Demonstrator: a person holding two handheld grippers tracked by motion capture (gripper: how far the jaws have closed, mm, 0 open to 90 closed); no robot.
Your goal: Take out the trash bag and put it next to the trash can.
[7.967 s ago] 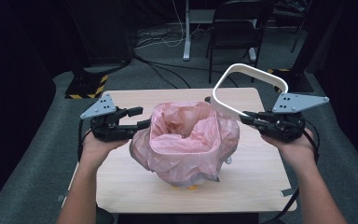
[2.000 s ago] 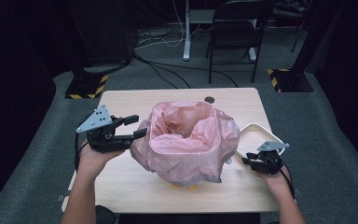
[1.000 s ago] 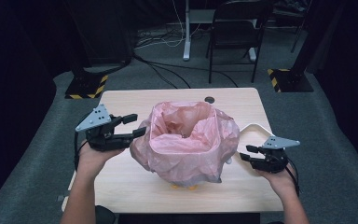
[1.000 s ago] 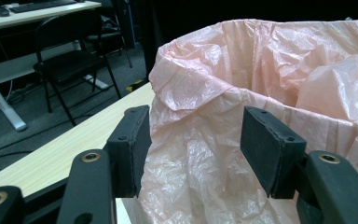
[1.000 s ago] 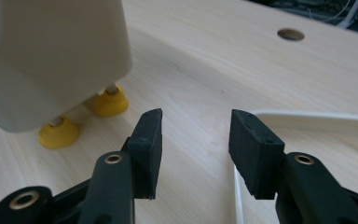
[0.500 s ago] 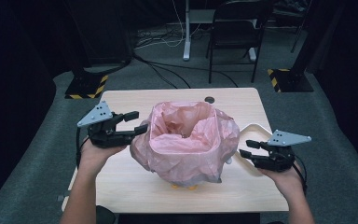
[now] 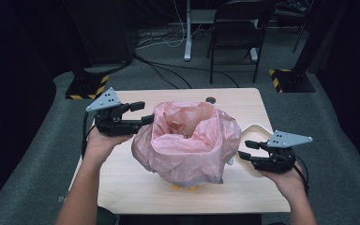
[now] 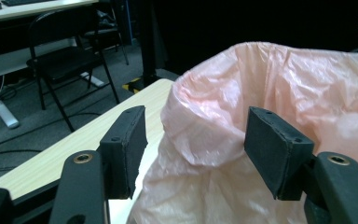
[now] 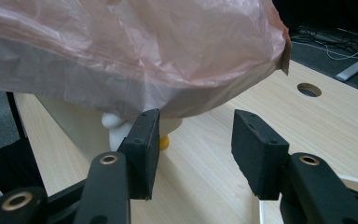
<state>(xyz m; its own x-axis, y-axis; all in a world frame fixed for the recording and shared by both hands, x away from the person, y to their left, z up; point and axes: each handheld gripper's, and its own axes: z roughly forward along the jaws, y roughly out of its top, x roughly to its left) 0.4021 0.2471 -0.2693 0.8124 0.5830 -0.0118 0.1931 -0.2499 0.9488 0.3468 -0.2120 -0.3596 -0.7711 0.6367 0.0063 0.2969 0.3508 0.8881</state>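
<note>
A pink plastic bag [image 7: 187, 150] lines a white bin [image 9: 79, 126] with orange feet [image 7: 185, 187] on the wooden table [image 7: 136, 187]. My left gripper [image 7: 143, 112] is at the bag's left rim. Its jaws have just been opening, and in the left gripper view [image 8: 196, 140] the bag's rim [image 8: 307, 84] sits ahead of the gap, with the pads off it. My right gripper [image 7: 244, 150] hovers open to the right of the bag. In the right gripper view [image 9: 191, 144] it points under the overhanging bag [image 9: 144, 46], with nothing between its pads.
A white ring [image 7: 258, 129] lies on the table under and behind my right gripper. A round cable hole [image 7: 210, 100] sits at the table's far edge. A black chair [image 7: 239, 28] and cables stand on the floor beyond.
The right gripper let go of the white ring, which now lies on the table, then rose beside the bag. The left gripper moved in slightly toward the bag's rim and its jaws widened.
</note>
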